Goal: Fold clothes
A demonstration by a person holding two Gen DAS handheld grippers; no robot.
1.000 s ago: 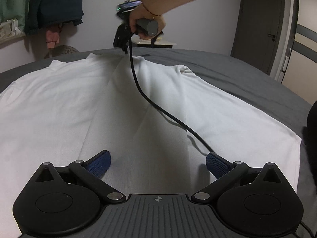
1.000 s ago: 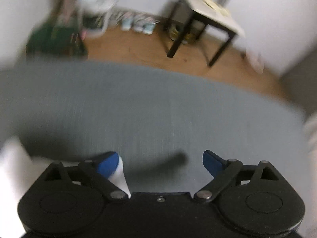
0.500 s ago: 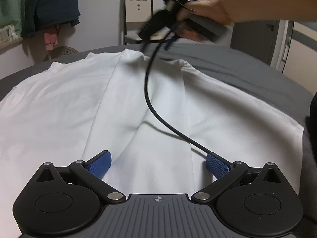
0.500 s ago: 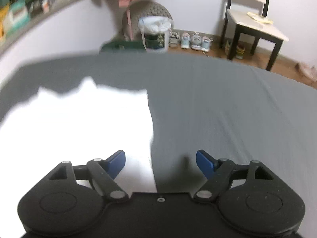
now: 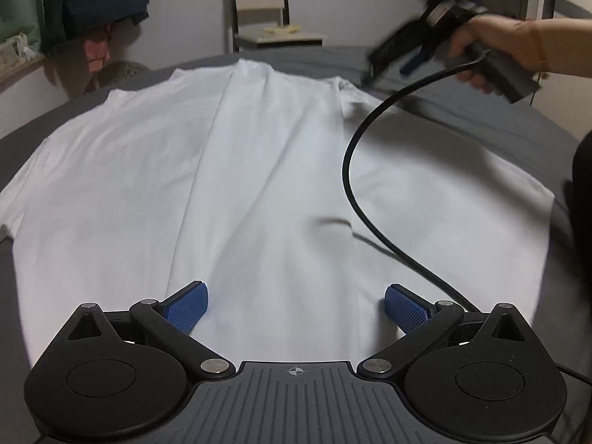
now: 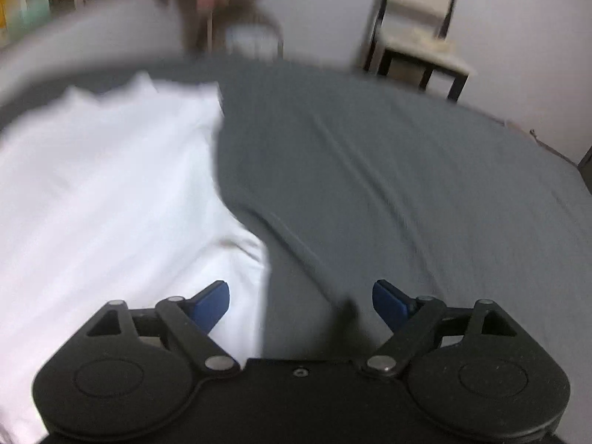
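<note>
We see the white shirt (image 5: 259, 170) spread on the grey bed (image 5: 462, 111), one panel lying doubled lengthwise along its middle. The left gripper (image 5: 296, 305) sits low over the near hem, jaws spread and empty. The right gripper (image 6: 300, 298), also spread, hangs above the shirt's edge, gripping nothing.

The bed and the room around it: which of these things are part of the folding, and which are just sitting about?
Part of the job:
white T-shirt
grey bed sheet
left gripper, jaws open
right gripper, jaws open

Just lying about:
chair
hanging dark clothes
black cable
</note>
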